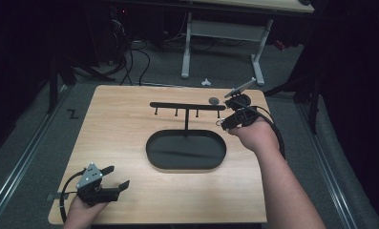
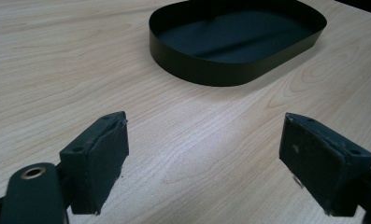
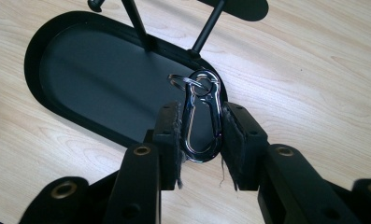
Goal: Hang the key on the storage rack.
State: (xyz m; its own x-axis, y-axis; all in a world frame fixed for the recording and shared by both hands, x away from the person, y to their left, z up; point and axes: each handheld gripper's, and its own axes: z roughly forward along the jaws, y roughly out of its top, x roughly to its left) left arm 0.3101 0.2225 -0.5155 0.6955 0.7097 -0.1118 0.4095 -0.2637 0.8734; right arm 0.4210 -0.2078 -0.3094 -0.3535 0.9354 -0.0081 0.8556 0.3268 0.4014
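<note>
My right gripper (image 1: pixel 224 125) hangs over the right end of the black oval tray (image 1: pixel 151 145), just under the right end of the black hook rack (image 1: pixel 187 105). It is shut on a silver carabiner (image 3: pixel 202 116) with a small key ring at its top; the right gripper (image 3: pixel 201 140) has its pads pressing the clip's two long sides. The rack's post rises from the tray's (image 3: pixel 33 60) far rim. My left gripper (image 1: pixel 118 179) rests low at the table's front left corner. The left gripper (image 2: pixel 204 158) is open, with bare wood between its pads, and faces the tray (image 2: pixel 197 70).
The tray and rack stand mid-table on the light wooden tabletop (image 1: pixel 115 124). A small grey round disc (image 1: pixel 214 100) lies by the rack's right end. Beyond the table's far edge are white desk legs (image 1: pixel 186 47) and cables on the floor.
</note>
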